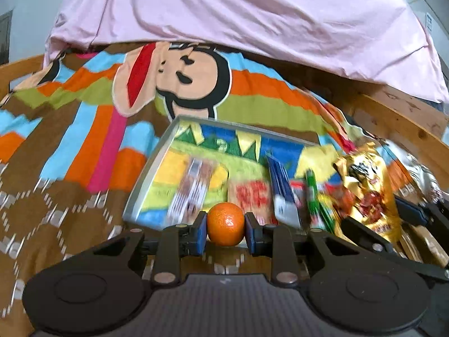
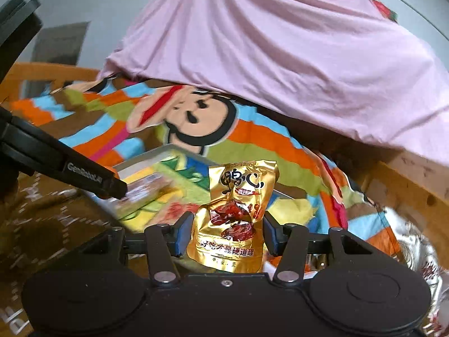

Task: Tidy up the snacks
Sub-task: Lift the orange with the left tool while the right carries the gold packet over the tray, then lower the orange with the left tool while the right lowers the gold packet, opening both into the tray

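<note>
Bright blanket (image 1: 84, 146) covers the bed, tray (image 1: 148, 179) at 12 o'clock. Left gripper (image 1: 226, 224) squeezes a firm, round orange (image 1: 226, 223); right gripper (image 2: 224, 233) pinches a light, crinkly, slippery gold packet (image 2: 238, 210) by its sides.

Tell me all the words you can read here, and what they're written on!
"GenRobot.AI": white letters on the left gripper arm.
"鸭心": big black characters on the gold snack packet.
"好吃才是硬道理": red line lower on that packet.
The date stamp along the packet's top edge and the small print at its bottom are too blurred to read.
Tray and its snack wrappers: too blurred.
</note>
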Demonstrator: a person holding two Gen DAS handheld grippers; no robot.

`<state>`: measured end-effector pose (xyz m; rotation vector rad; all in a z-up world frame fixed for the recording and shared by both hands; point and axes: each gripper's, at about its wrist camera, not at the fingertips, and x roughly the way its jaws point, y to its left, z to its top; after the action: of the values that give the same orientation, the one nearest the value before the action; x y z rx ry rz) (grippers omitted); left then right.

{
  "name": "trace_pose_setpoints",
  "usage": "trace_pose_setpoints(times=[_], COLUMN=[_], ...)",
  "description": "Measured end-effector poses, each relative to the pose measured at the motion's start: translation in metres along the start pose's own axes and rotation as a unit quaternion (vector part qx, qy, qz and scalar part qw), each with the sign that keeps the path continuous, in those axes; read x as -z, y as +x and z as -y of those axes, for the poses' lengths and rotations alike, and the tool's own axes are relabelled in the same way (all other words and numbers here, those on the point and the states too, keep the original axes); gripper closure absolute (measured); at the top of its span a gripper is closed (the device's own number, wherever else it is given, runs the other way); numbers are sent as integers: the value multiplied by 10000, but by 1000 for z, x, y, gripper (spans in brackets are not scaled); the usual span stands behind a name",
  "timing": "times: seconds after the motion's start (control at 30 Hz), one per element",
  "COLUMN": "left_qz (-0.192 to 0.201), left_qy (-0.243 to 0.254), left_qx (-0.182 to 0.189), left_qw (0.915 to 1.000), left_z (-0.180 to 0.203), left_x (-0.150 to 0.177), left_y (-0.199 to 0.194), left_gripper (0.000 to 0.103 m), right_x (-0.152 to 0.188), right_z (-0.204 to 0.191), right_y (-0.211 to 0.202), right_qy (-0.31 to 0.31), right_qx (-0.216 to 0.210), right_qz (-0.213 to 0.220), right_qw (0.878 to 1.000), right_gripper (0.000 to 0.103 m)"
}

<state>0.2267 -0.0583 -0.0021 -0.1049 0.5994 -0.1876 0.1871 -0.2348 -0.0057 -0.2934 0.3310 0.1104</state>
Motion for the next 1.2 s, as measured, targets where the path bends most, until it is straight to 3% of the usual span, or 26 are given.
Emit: trace_pose_setpoints(times=[0.2, 0.4, 0.6, 0.87, 1.2], left_qz=[-59, -229, -116, -268, -356], left_qy=[2, -78, 326, 584, 387], left_qx=[-173, -350, -457, -428, -501], left_qw=[9998, 9991, 9984, 9970, 9974], left_z=[7, -1, 6, 17, 7], left_x=[-15, -6, 1, 9, 10], left_y=[53, 85, 90, 93, 93], left_gripper=[73, 73, 73, 73, 72], right_x=[10, 28, 35, 37, 41], right_z=[30, 36, 37, 32, 27], right_y=[39, 69, 81, 85, 89], right_qy=[630, 896, 1182, 1188, 1121], right_qx=[68, 11, -56, -131, -227], right_qz=[-16, -179, -296, -355, -479], right_qw=[9980, 9958, 9925, 9922, 9923], right_gripper=[49, 49, 49, 49, 48])
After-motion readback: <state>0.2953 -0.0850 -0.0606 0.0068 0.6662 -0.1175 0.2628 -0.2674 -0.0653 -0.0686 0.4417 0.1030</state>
